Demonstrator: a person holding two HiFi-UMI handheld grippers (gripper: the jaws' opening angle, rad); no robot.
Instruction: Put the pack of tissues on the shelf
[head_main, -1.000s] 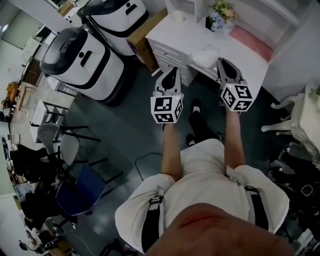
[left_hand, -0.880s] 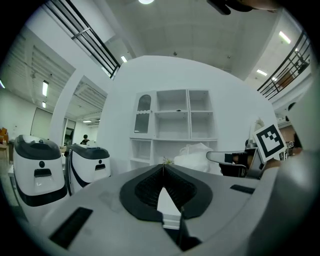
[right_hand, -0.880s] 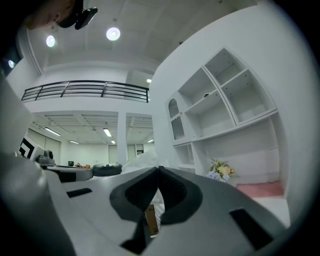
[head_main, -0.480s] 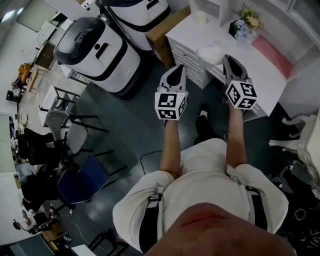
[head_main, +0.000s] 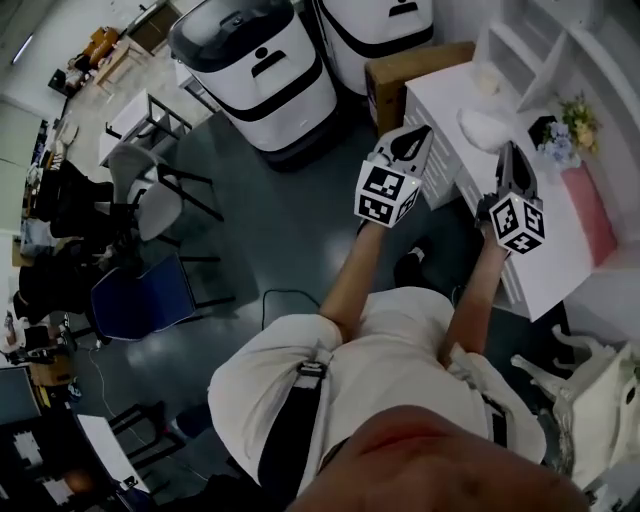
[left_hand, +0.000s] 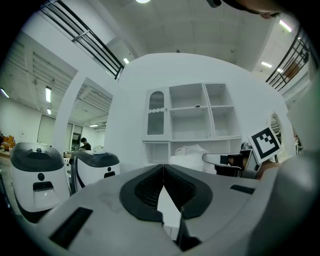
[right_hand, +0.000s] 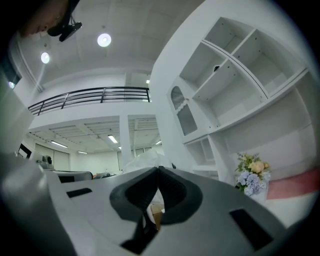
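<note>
On the white desk (head_main: 450, 100) the pack of tissues (head_main: 483, 126) lies as a soft white bundle, below the shelf unit (head_main: 545, 45) and not in any of its compartments; a flower bunch (head_main: 562, 135) stands on the same desk, right of the pack in the head view; a cardboard box (head_main: 412, 75) sits against the desk's left end. Left gripper (head_main: 420, 135): held level and pointed toward the desk, jaws pressed together tip to tip with nothing between them; its own view shows the pack beyond the tips, in front of the shelf unit. Right gripper (head_main: 508, 155): held level over the desk's edge, jaws likewise together and empty; the pack lies just ahead of it, and whether they touch cannot be told. Both grippers are carried on the person's outstretched forearms.
</note>
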